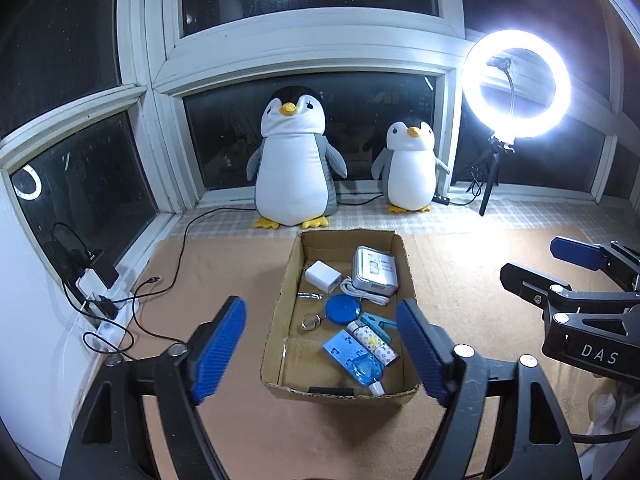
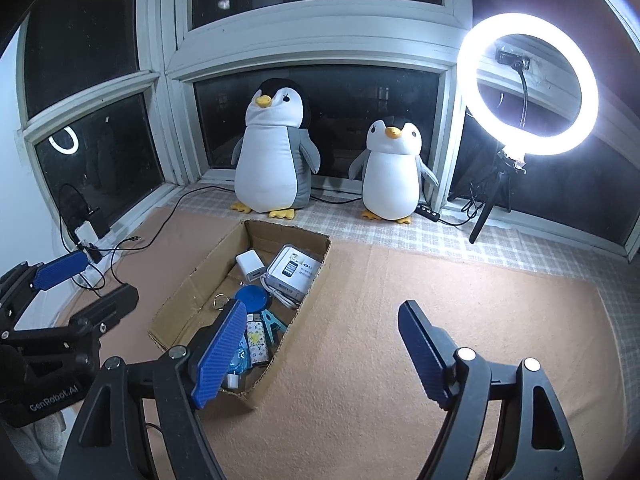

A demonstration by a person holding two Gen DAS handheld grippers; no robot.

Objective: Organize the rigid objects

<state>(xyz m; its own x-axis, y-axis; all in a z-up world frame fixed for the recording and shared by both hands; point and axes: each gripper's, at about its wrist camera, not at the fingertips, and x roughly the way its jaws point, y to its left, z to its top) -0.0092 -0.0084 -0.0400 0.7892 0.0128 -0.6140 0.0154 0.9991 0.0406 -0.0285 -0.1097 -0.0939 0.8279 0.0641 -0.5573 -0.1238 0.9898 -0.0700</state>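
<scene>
A shallow cardboard box point(image 1: 280, 304) point(image 2: 180, 308) sits on the tan mat. Inside lie a white charger cube point(image 1: 323, 276) point(image 2: 250, 265), a white phone box point(image 1: 376, 271) point(image 2: 294, 270), a white cable point(image 1: 362, 295), a blue round lid point(image 1: 343, 309) point(image 2: 253, 297), a metal ring point(image 1: 310, 323) point(image 2: 221, 301), a patterned lighter point(image 1: 374, 342) point(image 2: 256, 340), a teal clip point(image 1: 378, 322) point(image 2: 274, 322) and a blue packet point(image 1: 352, 354). My left gripper point(image 1: 322, 350) hovers open over the box's near end, holding nothing. My right gripper point(image 2: 322, 354) is open over the mat, right of the box.
Two plush penguins point(image 1: 292, 160) point(image 1: 410, 168) stand on the checked cloth by the window behind the box. A lit ring light point(image 1: 516, 84) on a tripod stands at the back right. A power strip with black cables point(image 1: 104, 304) lies along the left wall.
</scene>
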